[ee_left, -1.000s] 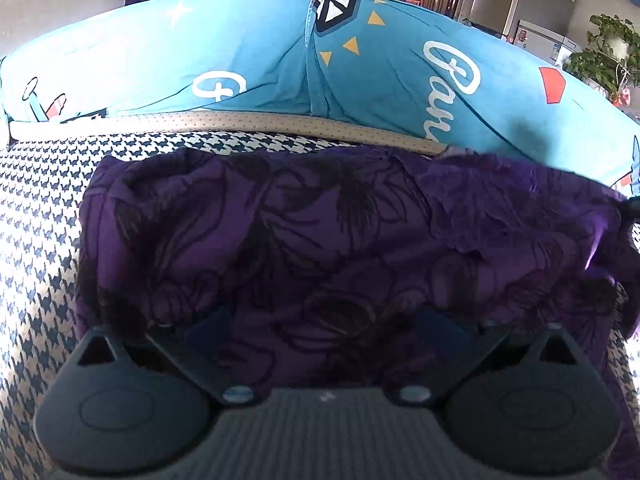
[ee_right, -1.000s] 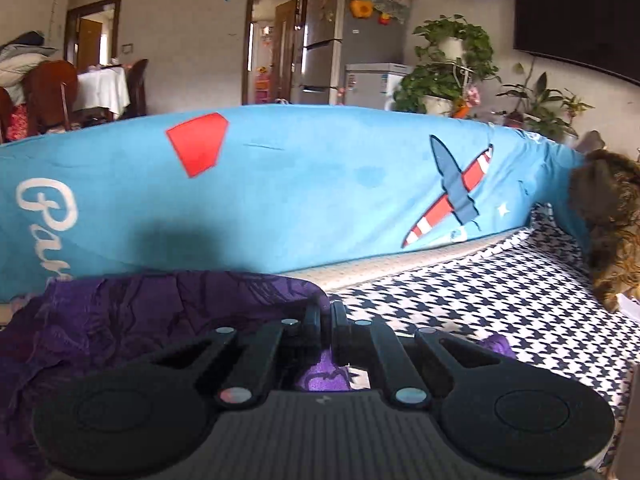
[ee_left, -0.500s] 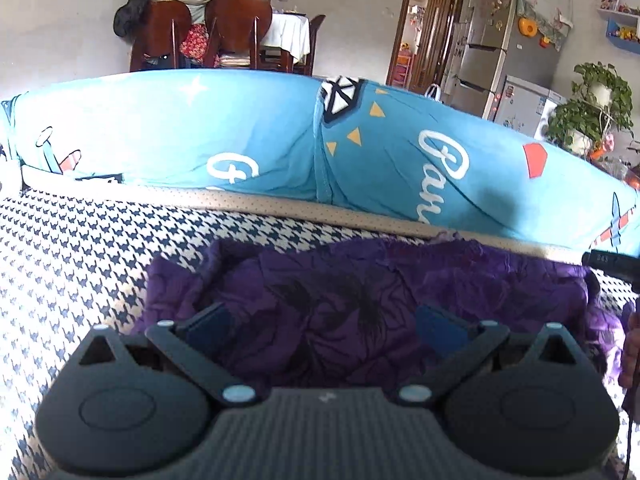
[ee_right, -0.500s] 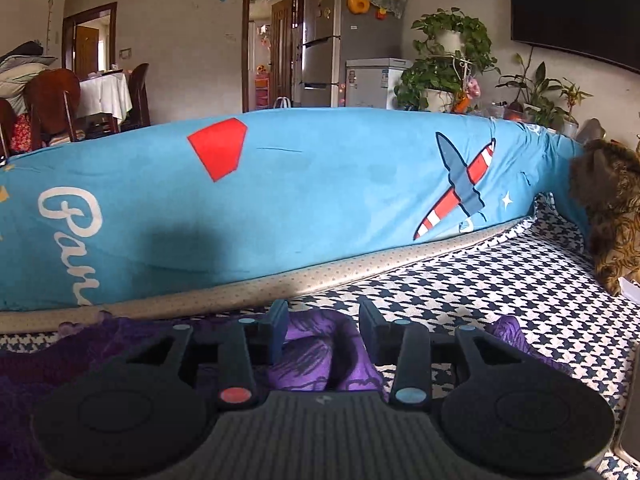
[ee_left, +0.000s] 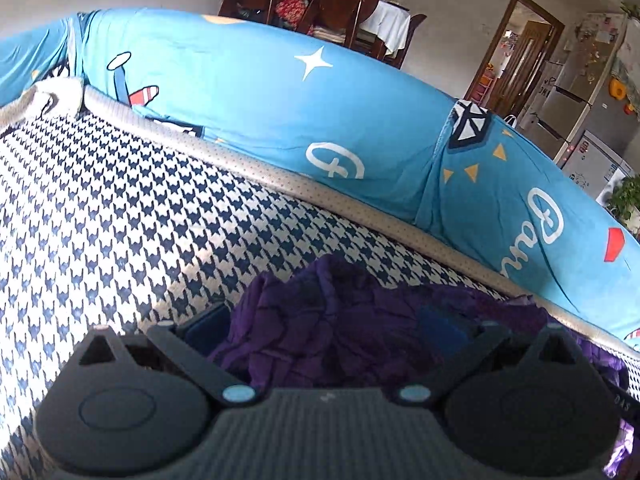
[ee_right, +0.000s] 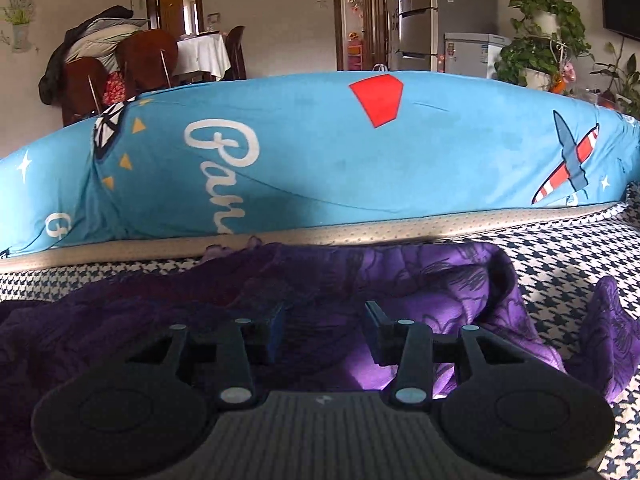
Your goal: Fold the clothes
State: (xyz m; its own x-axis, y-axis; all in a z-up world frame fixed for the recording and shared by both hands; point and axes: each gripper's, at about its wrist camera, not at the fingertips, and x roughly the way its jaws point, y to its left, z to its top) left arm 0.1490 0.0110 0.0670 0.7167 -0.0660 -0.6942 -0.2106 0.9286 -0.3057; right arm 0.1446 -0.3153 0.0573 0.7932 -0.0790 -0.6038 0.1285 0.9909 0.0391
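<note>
lying rumpled on the houndstooth cover (ee_left: 120, 208), the purple garment (ee_right: 420, 276) sits between and ahead of the parted jaws of the left gripper (ee_left: 324, 328) and right gripper (ee_right: 324, 324), looking thin, limp and light, best pinched at a hem or corner.

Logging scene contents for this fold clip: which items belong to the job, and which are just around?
Job: purple garment; left gripper, open; right gripper, open.
Around: blue bolster; houndstooth cover; chairs; fridge; potted plants.
</note>
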